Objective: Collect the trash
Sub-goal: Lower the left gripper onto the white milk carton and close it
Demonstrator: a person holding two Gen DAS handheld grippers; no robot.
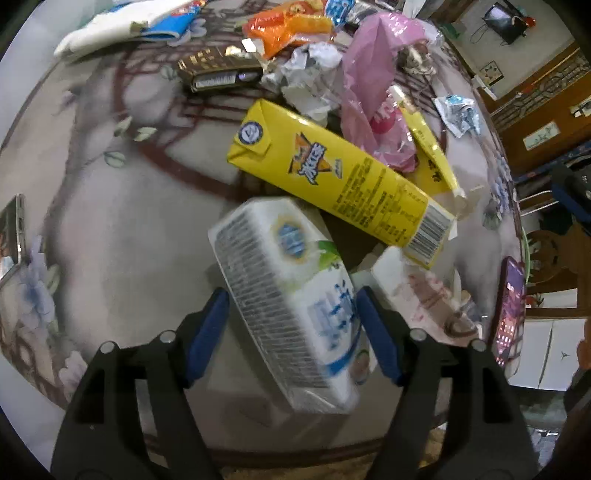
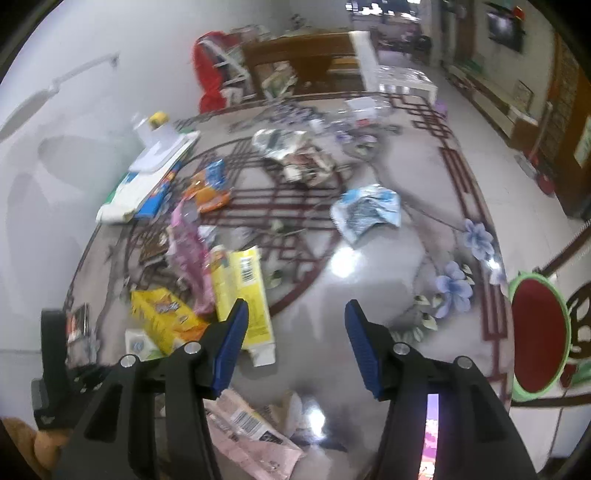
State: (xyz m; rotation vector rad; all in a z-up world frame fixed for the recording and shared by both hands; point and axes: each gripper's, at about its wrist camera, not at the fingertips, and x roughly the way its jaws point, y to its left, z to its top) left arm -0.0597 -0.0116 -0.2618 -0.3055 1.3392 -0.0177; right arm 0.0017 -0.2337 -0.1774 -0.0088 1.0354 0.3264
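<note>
My left gripper (image 1: pixel 291 325) is shut on a white tissue pack (image 1: pixel 291 295) with blue print, held tilted above the round table. Beyond it lies a long yellow drink carton (image 1: pixel 343 173), a second yellow carton (image 1: pixel 428 147), a pink plastic bag (image 1: pixel 373 81), crumpled white paper (image 1: pixel 310 74), an orange snack wrapper (image 1: pixel 288 29) and a brown wrapper (image 1: pixel 218 70). My right gripper (image 2: pixel 295 328) is open and empty above the table (image 2: pixel 369 280). In its view the yellow cartons (image 2: pixel 243 295), a pink wrapper (image 2: pixel 255 439) and a blue-white wrapper (image 2: pixel 365 210) lie scattered.
A phone (image 1: pixel 511 310) lies at the table's right edge. A red and green bin (image 2: pixel 539 332) stands to the right below the table. A white board with a yellow-capped bottle (image 2: pixel 155 147) sits at the far left. Furniture lines the far wall.
</note>
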